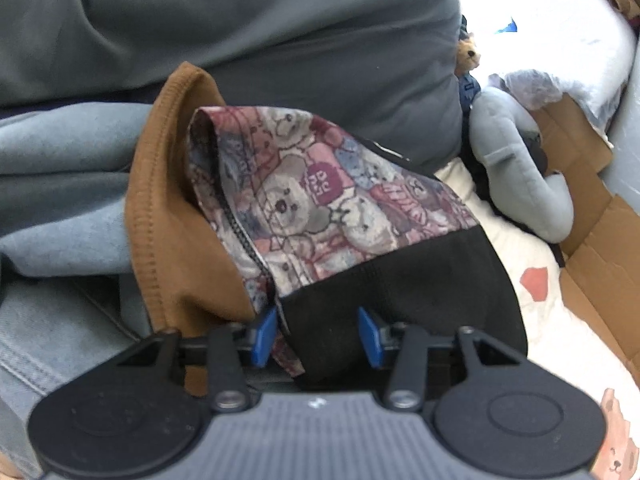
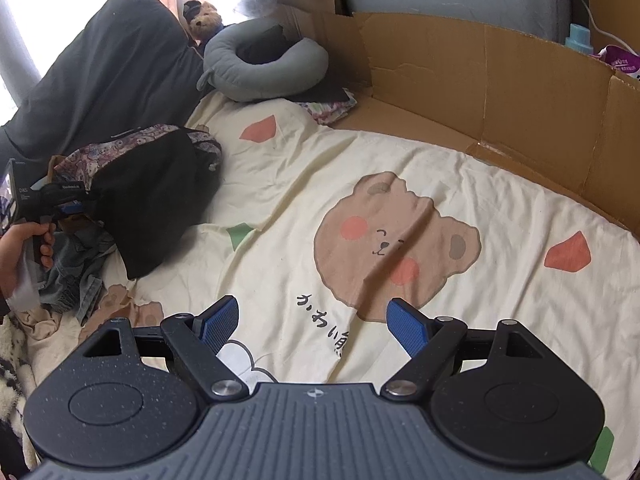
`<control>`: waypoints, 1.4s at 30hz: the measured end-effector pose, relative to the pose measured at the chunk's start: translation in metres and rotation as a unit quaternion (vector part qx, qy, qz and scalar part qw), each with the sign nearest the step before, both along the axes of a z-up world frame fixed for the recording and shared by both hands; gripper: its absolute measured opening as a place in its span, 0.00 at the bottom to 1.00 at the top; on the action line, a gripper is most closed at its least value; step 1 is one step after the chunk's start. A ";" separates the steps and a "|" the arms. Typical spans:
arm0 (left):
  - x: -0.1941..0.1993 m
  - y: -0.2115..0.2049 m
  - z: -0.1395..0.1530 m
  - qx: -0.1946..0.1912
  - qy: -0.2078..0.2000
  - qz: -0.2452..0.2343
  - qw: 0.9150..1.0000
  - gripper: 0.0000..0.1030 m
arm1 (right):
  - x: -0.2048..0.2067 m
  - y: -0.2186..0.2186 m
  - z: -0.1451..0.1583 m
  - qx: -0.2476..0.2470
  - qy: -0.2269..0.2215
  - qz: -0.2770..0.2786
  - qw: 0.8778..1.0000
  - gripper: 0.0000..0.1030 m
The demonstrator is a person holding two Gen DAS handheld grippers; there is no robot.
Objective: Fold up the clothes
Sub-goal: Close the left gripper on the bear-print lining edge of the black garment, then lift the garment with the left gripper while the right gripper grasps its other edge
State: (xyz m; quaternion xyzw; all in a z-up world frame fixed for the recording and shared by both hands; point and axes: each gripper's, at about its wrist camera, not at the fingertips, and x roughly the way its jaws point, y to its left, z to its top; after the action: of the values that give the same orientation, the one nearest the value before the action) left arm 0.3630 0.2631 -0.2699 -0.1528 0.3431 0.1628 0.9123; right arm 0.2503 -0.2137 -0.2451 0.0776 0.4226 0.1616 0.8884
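Observation:
A garment with a teddy-bear print and a black hem lies on a pile of clothes. My left gripper has its blue pads spread, with the black hem and zipper edge lying between them. A brown garment lies under it on the left. In the right wrist view the same garment sits at the left of the bed, with the left gripper at its edge. My right gripper is open and empty above the cream bear-print sheet.
A grey pillow lies behind the pile. Denim clothes lie at the left. A grey neck pillow and a small teddy bear sit at the bed's head. Cardboard lines the far and right sides.

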 end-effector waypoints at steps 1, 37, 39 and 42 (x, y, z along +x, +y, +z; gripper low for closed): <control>-0.002 0.000 0.001 -0.002 -0.006 0.001 1.000 0.31 | 0.000 0.000 0.000 0.002 -0.001 -0.001 1.000 0.82; -0.082 -0.161 0.047 -0.041 -0.109 -0.253 0.960 0.00 | 0.004 0.001 -0.013 0.153 0.038 -0.048 0.986 0.71; -0.088 -0.173 0.041 -0.041 -0.106 -0.274 0.955 0.00 | 0.004 0.003 -0.011 0.157 0.039 -0.042 0.986 0.70; -0.094 -0.189 0.032 -0.058 -0.102 -0.297 0.948 0.00 | 0.005 0.004 -0.009 0.169 0.043 -0.038 0.984 0.66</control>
State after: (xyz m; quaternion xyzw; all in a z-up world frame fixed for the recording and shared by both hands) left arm 0.2694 0.0739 -0.2375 -0.1126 0.2865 -0.1521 0.9392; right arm 0.2553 -0.2094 -0.2541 0.2491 0.4237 0.1932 0.8492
